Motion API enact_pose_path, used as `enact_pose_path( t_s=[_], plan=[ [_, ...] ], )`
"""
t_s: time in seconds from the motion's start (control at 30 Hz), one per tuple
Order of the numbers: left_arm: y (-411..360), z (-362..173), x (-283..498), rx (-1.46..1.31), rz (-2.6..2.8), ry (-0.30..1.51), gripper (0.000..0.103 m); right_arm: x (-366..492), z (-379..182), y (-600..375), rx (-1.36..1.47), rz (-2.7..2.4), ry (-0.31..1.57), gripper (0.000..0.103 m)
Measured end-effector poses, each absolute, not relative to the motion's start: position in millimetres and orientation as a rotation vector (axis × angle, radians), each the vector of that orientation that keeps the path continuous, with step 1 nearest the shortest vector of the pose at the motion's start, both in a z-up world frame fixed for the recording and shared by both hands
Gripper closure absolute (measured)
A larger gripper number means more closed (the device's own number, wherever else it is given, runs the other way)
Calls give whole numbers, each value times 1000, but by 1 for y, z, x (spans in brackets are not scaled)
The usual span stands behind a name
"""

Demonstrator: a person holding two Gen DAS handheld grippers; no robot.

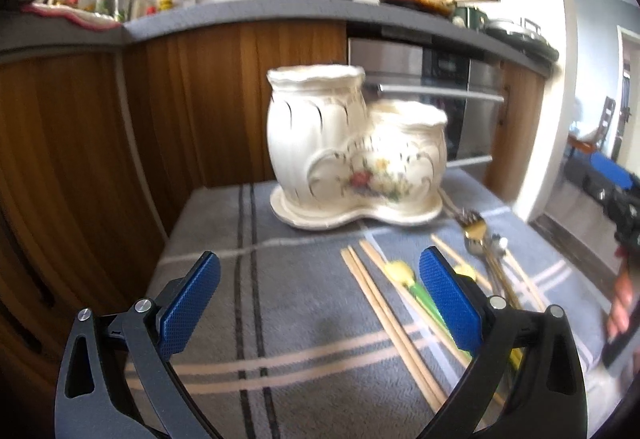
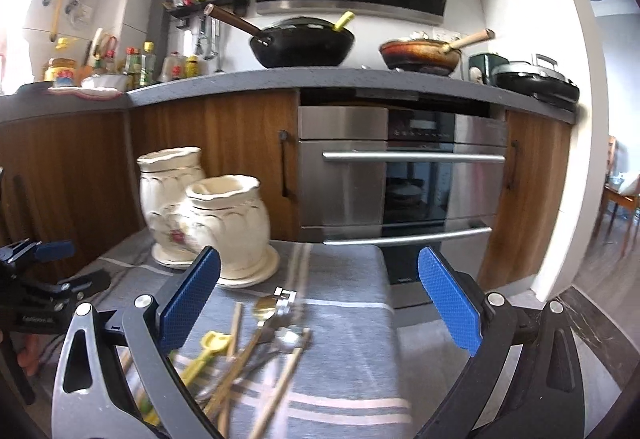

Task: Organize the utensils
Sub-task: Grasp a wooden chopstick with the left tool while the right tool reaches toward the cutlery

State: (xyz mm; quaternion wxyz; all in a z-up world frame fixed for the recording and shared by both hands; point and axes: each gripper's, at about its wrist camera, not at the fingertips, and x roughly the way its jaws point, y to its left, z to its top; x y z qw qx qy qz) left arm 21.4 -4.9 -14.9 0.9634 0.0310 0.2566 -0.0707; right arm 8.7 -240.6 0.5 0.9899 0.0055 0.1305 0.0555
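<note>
The left gripper [image 1: 319, 297] is spread wide — its blue pads [image 1: 191, 305] angle outward with nothing between the jaws. The right gripper [image 2: 319, 299] is spread just as wide, also with nothing between its jaws — fingers [image 1: 620, 313] of a hand wrap its handle.

You are working in a home kitchen: wok [image 2: 303, 41] on the counter, built-in oven [image 2: 400, 175], wooden cabinets [image 2: 224, 155], sauce bottles [image 2: 140, 65].
</note>
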Motion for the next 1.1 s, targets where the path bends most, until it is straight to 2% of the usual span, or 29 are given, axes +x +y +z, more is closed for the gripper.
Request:
enact_pose_path(
  t_s=[0.17,0.27,0.5,0.83,0.87,1.0,1.1],
  plan=[
    [-14,-29,30,108,-151,623,10,22,-6,-252,40,99,368,5],
    [-20,-34,32,134,-167,681,23,29,-11,-255,61,125,447,6],
    [-34,-50,36,174,-164,795,49,32,-18,-253,64,164,514,16],
    [-34,-51,54,161,-195,879,57,32,-20,-246,26,184,546,20],
    [-34,-50,55,161,-203,894,61,32,-20,-245,23,189,551,21],
    [-31,-47,55,208,-226,916,93,33,-23,-238,8,214,571,25],
    [-24,-46,54,199,-239,917,95,35,-26,-229,-6,241,592,32]
  ],
)
